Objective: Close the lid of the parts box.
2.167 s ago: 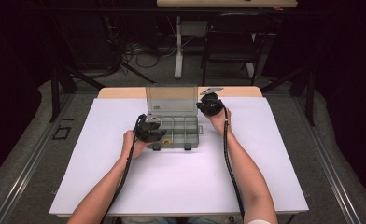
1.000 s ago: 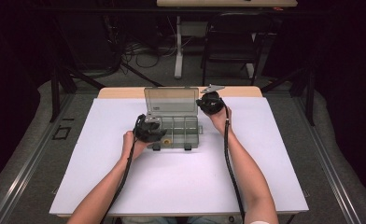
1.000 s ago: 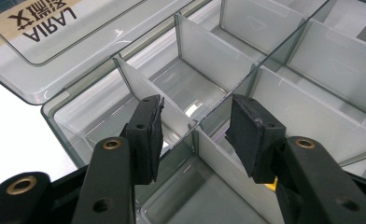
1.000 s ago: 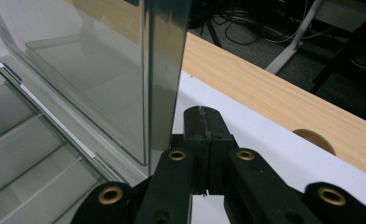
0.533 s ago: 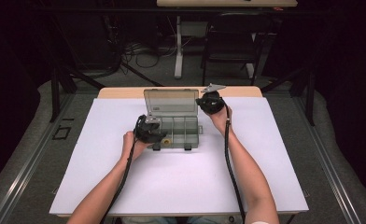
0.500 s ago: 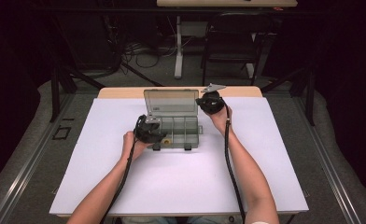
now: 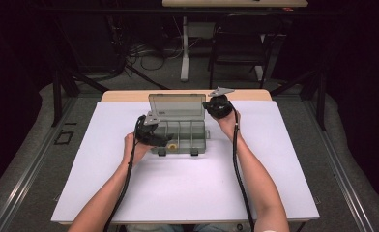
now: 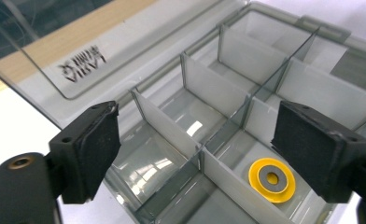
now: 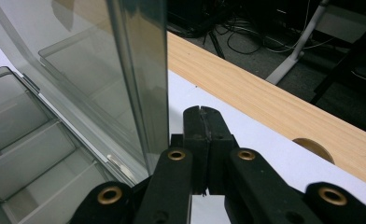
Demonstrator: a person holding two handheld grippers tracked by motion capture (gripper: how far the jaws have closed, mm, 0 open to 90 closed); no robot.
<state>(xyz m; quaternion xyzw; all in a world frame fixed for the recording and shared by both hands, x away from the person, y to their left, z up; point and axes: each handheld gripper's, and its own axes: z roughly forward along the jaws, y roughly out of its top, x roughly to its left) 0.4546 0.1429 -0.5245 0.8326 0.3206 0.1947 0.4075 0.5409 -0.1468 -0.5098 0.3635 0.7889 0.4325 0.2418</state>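
While the shut right claw [image 9: 203,154] propped the lid [image 7: 177,107] open, the left claw [image 8: 195,154], jaws just widened, hung empty over the yellow washer [image 8: 271,179]; next probably withdrawal.

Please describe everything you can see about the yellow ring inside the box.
The yellow ring is a small flat disc, plastic by its look, with a grey centre and a small hole. It lies flat on the floor of a front compartment of the clear divided box, beside a white divider. The left gripper is open above it; nothing grips it.
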